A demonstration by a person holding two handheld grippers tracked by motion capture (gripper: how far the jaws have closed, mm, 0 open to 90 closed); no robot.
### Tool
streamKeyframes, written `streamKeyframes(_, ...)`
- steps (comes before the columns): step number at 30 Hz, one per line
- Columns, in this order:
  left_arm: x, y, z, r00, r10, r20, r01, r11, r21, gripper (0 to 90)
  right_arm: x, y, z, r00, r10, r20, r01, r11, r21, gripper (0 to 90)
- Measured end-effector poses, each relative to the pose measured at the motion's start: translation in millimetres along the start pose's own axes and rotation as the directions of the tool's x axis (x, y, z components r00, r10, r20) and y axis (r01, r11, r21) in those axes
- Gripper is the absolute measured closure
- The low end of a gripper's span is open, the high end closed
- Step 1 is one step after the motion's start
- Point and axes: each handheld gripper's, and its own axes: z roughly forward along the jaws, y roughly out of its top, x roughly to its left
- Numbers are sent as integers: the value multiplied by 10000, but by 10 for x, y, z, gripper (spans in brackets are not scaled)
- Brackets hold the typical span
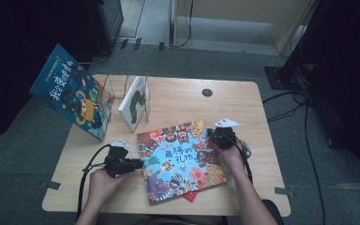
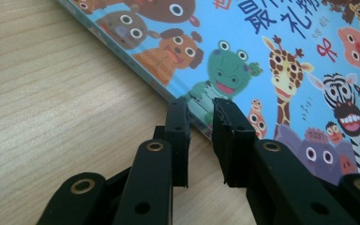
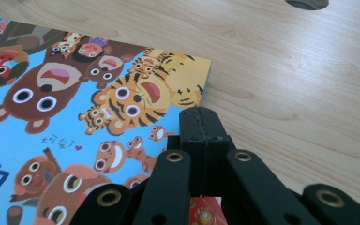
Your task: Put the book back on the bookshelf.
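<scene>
Right, my readout of the scene from the remote station:

Table: I see a light wooden table across the middle of the high view, with a dark round hole near its upper edge.

Animal picture book: it lies flat at centre frame, blue cover crowded with cartoon animals. A red item peeks out under its lower edge; I cannot tell what it is.

Left gripper: at lower left of the high view, in my operator's left hand. In the left gripper view the jaws stand a little apart, straddling the book's edge beside the green frog; nothing is clamped.

Right gripper: right of centre in the high view, at the book's right edge. In the right gripper view the jaws are pressed together, tips over the cover's margin by the tigers; I cannot tell whether they pinch the book.

Wire rack: upper left, holding a white caterpillar book upright.

Dark blue book: far upper left, tilted, leaning at the table's edge.
</scene>
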Motion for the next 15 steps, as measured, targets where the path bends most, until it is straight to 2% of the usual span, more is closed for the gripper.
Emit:
streamKeyframes(5,-15,-45,-47,9999,116,-66,-117,9998,-151,797,21,-9,-59,9999,16,-104,-14,9999,145,900)
streamKeyframes(7,-26,-85,-47,9999,-128,77,130,9997,-224,808,35,-22,-86,9999,24,-143,-22,9998,196,900)
streamKeyframes(11,-63,-136,-25,9997,-189,156,191,9997,-138,848,39,-41,-120,9993,220,-305,-210,9993,322,900)
streamKeyframes(15,-95,-152,10,9997,-10,227,9,10000,49,881,48,-57,-144,9988,245,-413,-231,9991,358,900)
